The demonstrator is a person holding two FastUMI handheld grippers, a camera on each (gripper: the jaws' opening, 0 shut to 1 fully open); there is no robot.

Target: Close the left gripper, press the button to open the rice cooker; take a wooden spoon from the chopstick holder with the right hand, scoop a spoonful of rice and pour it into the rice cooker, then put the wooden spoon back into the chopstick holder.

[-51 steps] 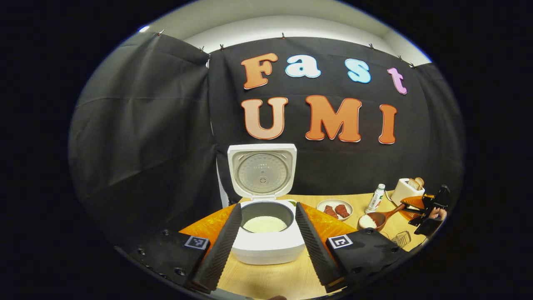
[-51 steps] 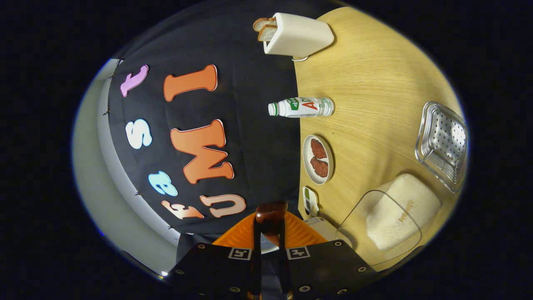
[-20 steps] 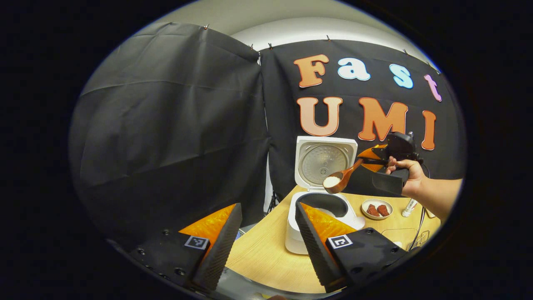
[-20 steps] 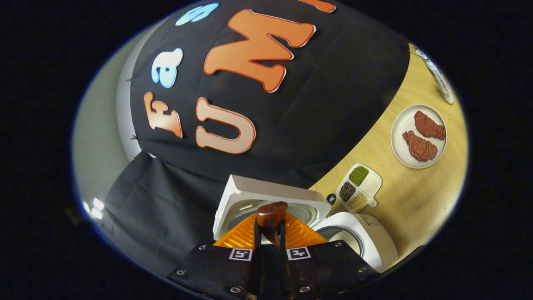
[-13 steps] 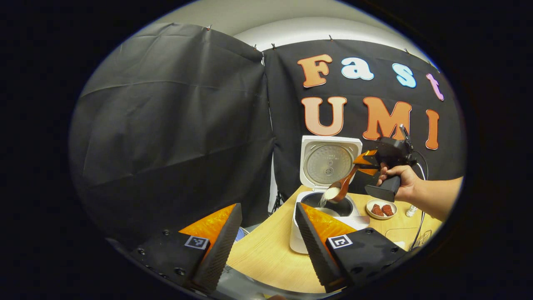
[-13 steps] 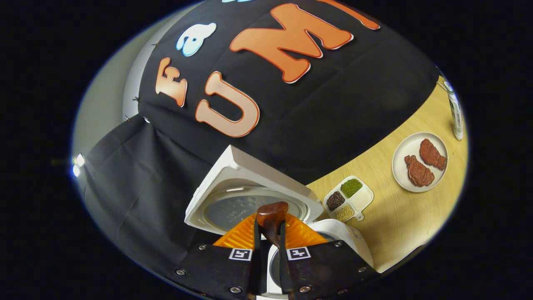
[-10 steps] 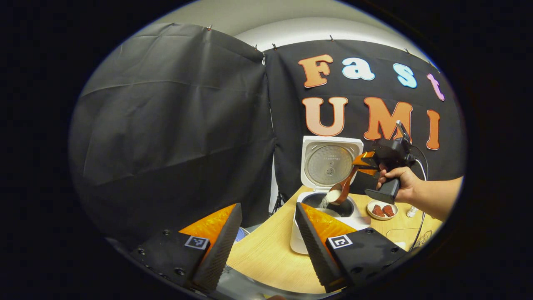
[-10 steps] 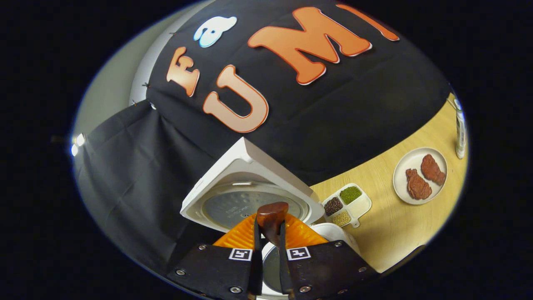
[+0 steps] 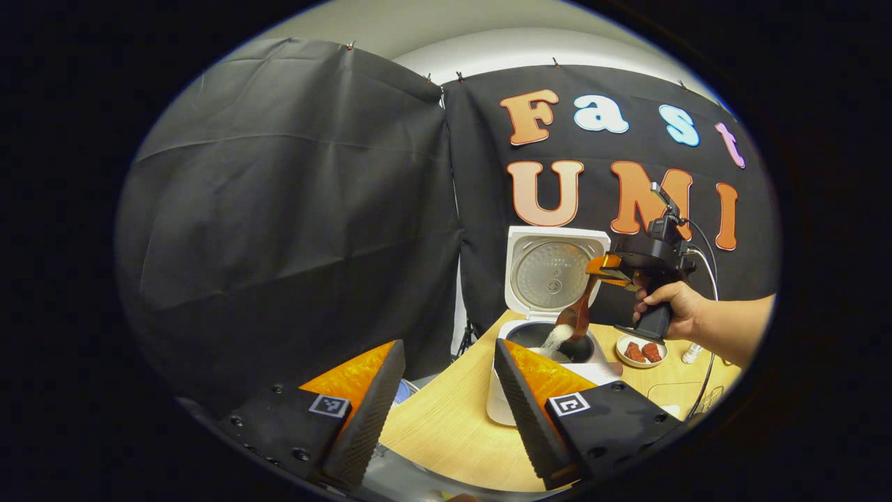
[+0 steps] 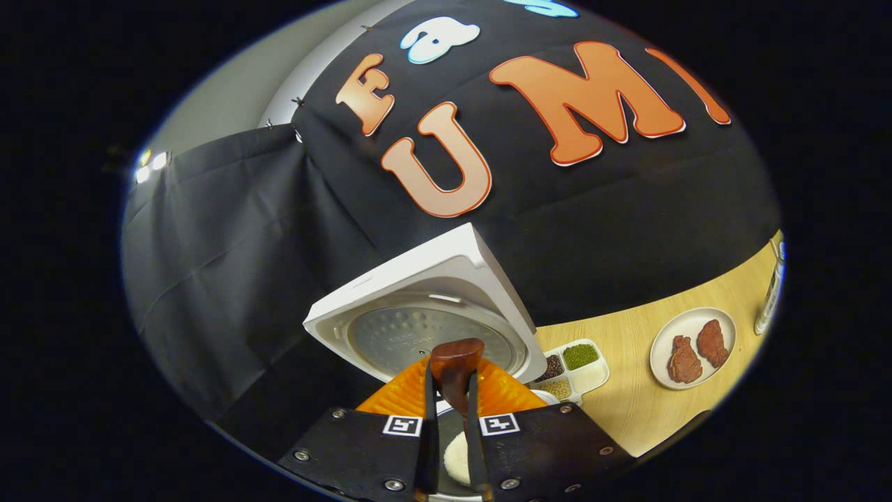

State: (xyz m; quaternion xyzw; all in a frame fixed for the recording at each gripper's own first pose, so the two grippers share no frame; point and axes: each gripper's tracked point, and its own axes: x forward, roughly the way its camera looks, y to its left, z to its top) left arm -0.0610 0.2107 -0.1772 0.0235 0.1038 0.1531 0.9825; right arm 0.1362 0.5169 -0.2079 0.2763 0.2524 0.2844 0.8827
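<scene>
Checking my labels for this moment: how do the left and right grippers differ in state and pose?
The left gripper is open and empty, held back short of the rice cooker. The right gripper is shut on the wooden spoon, raised over the pot, tipping rice in. Both point toward the cooker.

Rice cooker smooth white plastic, lid's inner plate dimpled dull metal; wooden spoon glossy dark varnished wood; table matt pale woodgrain; booth wall matt black cloth, creased.

rice cooker front: hidden behind left claw's finger | bottle: cut off at edge | wooden spoon bowl: hidden
</scene>
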